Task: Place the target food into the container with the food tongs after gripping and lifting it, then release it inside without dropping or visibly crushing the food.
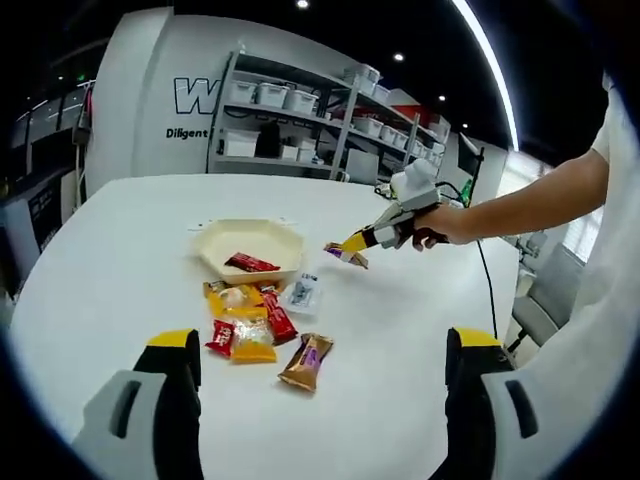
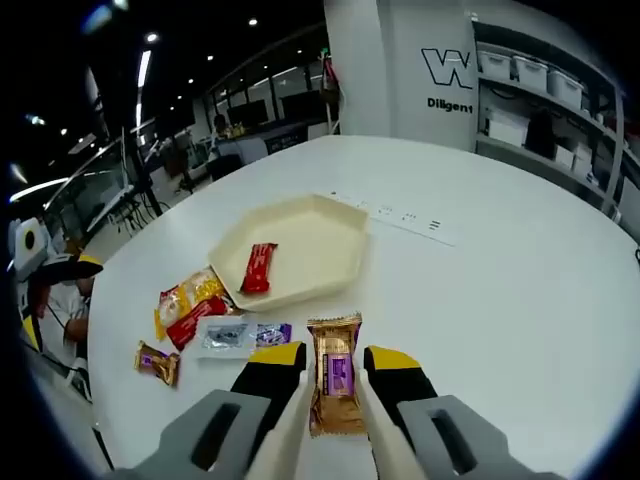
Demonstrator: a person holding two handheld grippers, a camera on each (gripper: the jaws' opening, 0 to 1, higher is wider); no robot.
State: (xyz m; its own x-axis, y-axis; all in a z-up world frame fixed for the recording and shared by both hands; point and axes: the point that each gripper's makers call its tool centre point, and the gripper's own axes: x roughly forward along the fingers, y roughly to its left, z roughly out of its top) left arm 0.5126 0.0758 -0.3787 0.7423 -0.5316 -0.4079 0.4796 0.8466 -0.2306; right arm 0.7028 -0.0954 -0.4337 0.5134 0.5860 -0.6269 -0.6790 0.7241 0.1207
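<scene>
1. Gold and brown foil is what I have between my right gripper (image 2: 333,385) tips: a snack bar (image 2: 335,385) with a purple label, pinched by its sides and, seen from the left gripper view, lifted off the white table (image 1: 120,260).
2. The jaws are closed only as far as the wrapper's width; the packet looks flat and uncreased, so I judge the grip gentle enough.
3. The cream tray (image 2: 330,225) lies ahead of the bar and a little left, with one red bar (image 2: 258,268) already inside it. That suggests one item is delivered and this is the next.
4. Left of my jaws, on the table near the tray's near edge, wait more snacks: a yellow packet (image 2: 190,292), a red packet (image 2: 197,320), a clear packet (image 2: 224,336) and a second gold bar (image 2: 158,362) further out.
5. My left gripper (image 1: 320,385) hangs back from the pile with its jaws spread wide and nothing between them.
6. What remains, as I judge it: carry the bar forward over the tray, lower it, and open the jaws there.
</scene>
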